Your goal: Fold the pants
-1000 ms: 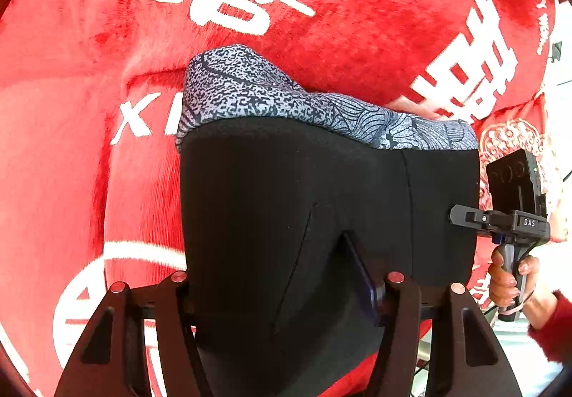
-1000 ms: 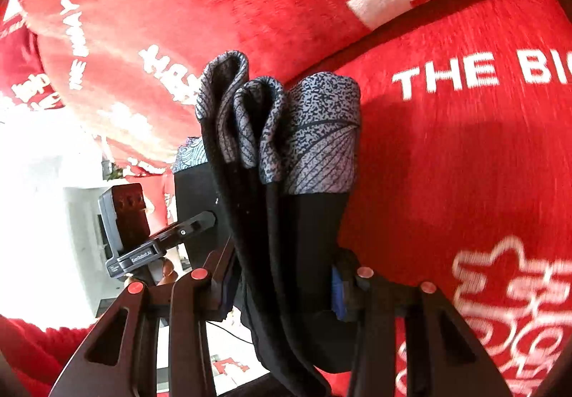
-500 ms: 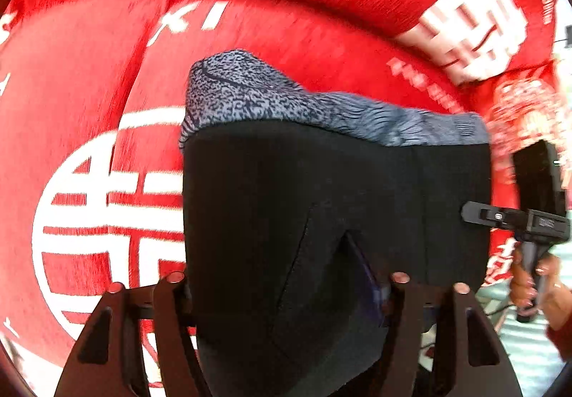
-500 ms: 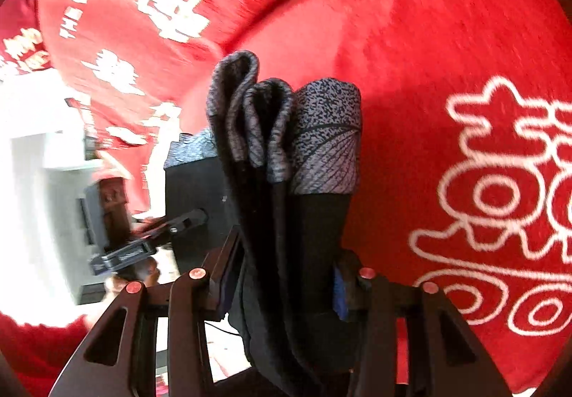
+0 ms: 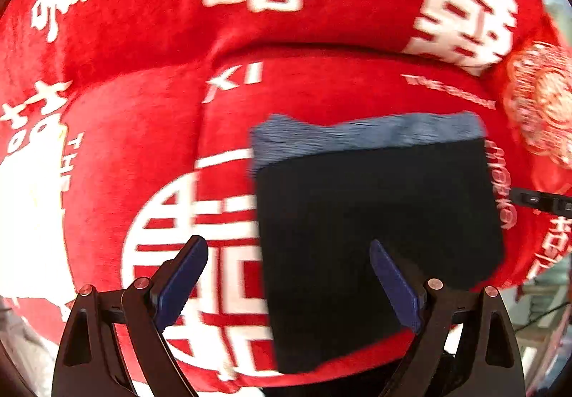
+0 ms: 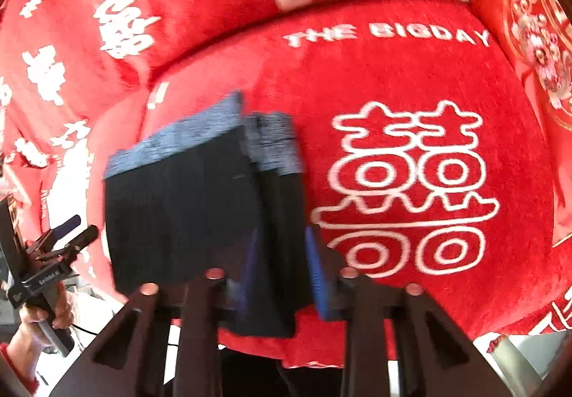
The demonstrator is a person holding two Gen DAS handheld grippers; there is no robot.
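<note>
The left wrist view shows the left gripper [image 5: 287,270] with its jaws spread wide and opening further, nothing pressed between the blue pads [image 5: 182,281]. The folded pants [image 5: 375,236], black with a grey patterned waistband along the far edge, sit on the red blanket [image 5: 143,118] ahead of that gripper. Their left edge falls in the gap between the fingers, and the right finger overlaps the dark cloth in the picture, though whether it touches cannot be told. At the right edge of this view a black bar of the right gripper [image 5: 543,202] pokes in, and little else of it.

The right wrist view gives what the left one lacks: the right gripper [image 6: 277,275] has the pants [image 6: 186,218] between its jaws, which are closing on the stacked layers at the near right corner (the frame is blurred, so the exact contact is soft). The folded layers show edge-on here, with the waistband [image 6: 271,143] at the far end. At the lower left a hand [image 6: 43,316] in a red sleeve grips the handle of the left gripper [image 6: 62,236]. The blanket's white printed characters and the words "THE BIGDAY" [image 6: 386,34] surround the pants, and a red cushion [image 6: 532,25] with a pale ornament lies at the far right.
</note>
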